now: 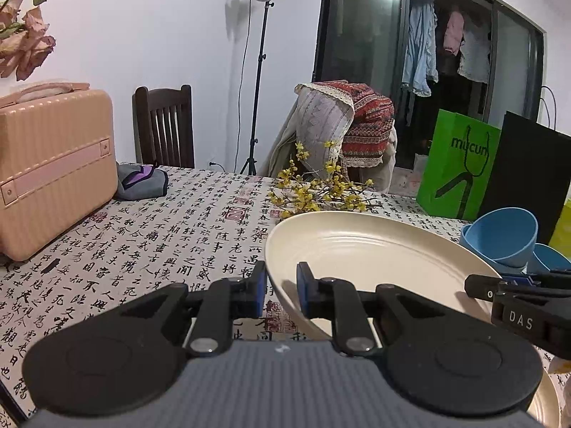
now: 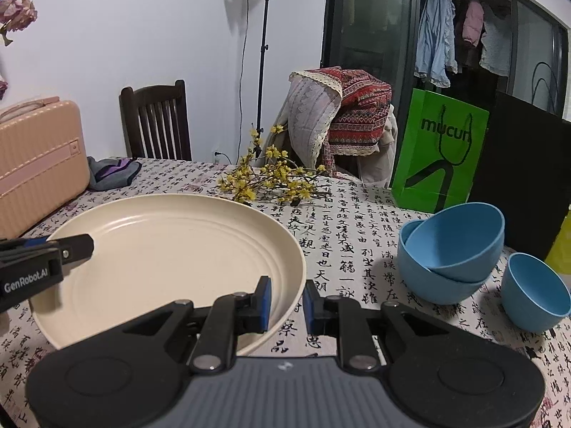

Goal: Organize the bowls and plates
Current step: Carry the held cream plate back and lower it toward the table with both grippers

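Calligraphy tablecloth (image 2: 357, 246) below; both grippers' fingers (left (image 1: 282, 290), right (image 2: 286, 303)) clamp the cream plate (image 2: 171, 249).

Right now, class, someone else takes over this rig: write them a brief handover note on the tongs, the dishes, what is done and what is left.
Left tongs: shut on the left rim of the cream plate.
Right tongs: shut on the same plate's right rim. The plate is held between both, tilted, above the tablecloth.
Dishes: two blue bowls nested, the upper one tilted, on the table right of the plate; a single blue bowl upright further right. Another cream dish edge shows at the lower right of the left view.
Done: two bowls nested, plate gripped.
Left: set the plate down, add the lone bowl to the nest.
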Available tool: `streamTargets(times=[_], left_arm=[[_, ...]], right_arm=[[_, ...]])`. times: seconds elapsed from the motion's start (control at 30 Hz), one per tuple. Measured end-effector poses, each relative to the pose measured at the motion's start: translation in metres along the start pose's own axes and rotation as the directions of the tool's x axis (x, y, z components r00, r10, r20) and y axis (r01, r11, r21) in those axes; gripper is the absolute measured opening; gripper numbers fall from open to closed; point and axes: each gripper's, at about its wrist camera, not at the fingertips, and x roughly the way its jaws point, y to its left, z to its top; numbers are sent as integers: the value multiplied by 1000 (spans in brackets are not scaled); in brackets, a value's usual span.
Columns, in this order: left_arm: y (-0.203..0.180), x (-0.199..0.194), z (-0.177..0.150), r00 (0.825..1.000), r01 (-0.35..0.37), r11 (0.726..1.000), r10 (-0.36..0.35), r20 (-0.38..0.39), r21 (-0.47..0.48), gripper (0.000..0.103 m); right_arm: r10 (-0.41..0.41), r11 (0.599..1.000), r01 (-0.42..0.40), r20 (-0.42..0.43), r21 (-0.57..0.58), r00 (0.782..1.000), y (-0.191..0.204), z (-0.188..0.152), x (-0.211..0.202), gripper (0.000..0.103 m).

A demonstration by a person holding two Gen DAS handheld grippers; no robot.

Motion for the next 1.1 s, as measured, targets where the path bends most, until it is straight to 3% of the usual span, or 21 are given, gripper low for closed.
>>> streamTargets(times=[1.1], left_arm=[[-25,-58,-28,997,67,997,-68,34,32,18]], right_arm=[[-53,997,51,32,58,998,-21,-44,-68,18]])
